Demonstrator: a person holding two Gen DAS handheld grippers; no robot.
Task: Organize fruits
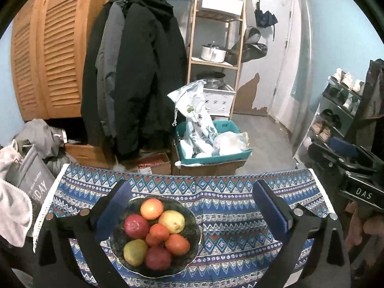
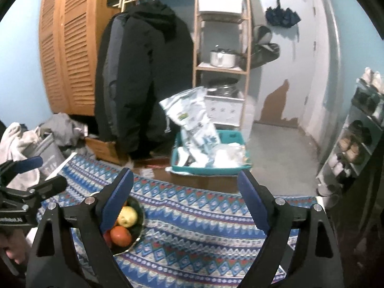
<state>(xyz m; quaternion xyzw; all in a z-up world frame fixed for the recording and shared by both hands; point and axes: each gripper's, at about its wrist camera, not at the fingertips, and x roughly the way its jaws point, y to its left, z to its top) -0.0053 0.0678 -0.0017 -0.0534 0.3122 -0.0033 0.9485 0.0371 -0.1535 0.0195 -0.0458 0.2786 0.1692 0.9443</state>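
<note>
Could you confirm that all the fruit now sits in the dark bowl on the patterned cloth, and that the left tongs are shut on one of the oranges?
Not quite: the left tongs are open and empty, their blue pads standing apart on either side of the dark bowl. The left wrist view shows this. The fruit does sit in that bowl on the patterned cloth.

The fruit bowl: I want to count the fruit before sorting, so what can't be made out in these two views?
- Right wrist view: most of the fruit bowl is hidden behind the right gripper's left finger; only about three fruits show.
- Left wrist view: the bowl's left rim sits behind the left gripper's finger; any fruit beneath the top layer is covered.
- Both views: the tablecloth's near edge is cut off by the frame.
</note>
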